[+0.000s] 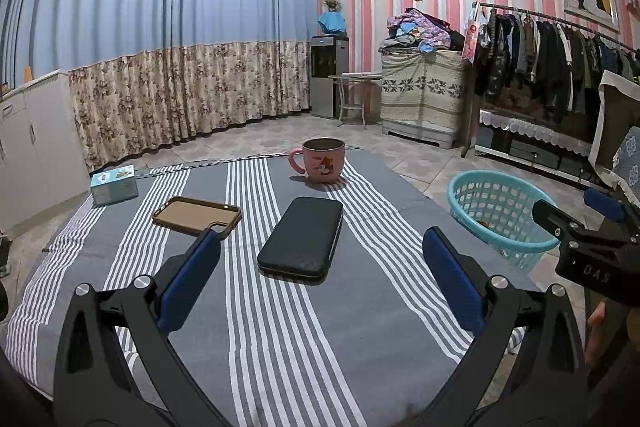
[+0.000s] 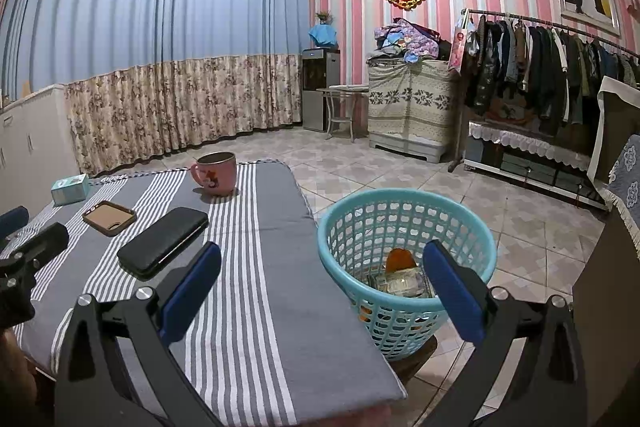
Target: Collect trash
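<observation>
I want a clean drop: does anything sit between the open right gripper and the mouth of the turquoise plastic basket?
Nothing visible does. The right gripper hangs open, empty, above the turquoise plastic basket, whose mouth is uncovered.

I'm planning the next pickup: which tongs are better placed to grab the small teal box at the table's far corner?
Left, probably. The left tongs are open over the table, facing the teal box on their left. The right tongs, also open, straddle the table edge and the basket, farther from it.

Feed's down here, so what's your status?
Left gripper open, empty, over table. Right gripper open, empty, by basket. Trash in basket. Nothing blocking.
</observation>
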{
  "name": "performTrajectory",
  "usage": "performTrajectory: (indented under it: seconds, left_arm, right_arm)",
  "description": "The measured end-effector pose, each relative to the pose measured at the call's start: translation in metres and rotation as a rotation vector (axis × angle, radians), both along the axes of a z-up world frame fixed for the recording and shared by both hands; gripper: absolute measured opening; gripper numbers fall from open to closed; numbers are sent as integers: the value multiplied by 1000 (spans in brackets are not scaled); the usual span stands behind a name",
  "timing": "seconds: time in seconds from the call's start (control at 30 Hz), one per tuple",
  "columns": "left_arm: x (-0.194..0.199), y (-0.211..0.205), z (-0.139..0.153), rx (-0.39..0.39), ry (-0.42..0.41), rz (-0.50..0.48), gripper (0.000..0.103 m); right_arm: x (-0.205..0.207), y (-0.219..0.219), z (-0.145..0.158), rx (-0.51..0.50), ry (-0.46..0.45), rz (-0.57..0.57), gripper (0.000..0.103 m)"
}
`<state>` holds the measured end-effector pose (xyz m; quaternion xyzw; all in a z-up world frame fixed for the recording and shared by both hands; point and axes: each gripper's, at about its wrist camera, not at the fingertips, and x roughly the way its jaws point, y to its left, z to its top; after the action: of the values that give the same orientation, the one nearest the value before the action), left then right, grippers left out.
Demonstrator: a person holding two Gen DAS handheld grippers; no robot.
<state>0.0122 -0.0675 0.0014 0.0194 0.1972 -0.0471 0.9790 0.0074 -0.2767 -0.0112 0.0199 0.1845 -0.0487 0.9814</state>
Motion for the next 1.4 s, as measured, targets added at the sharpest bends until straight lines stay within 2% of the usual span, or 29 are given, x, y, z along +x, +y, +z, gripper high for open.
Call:
performTrajectory:
  seconds: [0.43,1.4]
  left_arm:
    - [-4,-9,2,27,-24,0,98]
    - [-8,-7,5,30,-37,-4,98]
  right_arm:
    - [1,0,-1,2,1,1,99]
    - [-1,-2,1,11,-9,9,99]
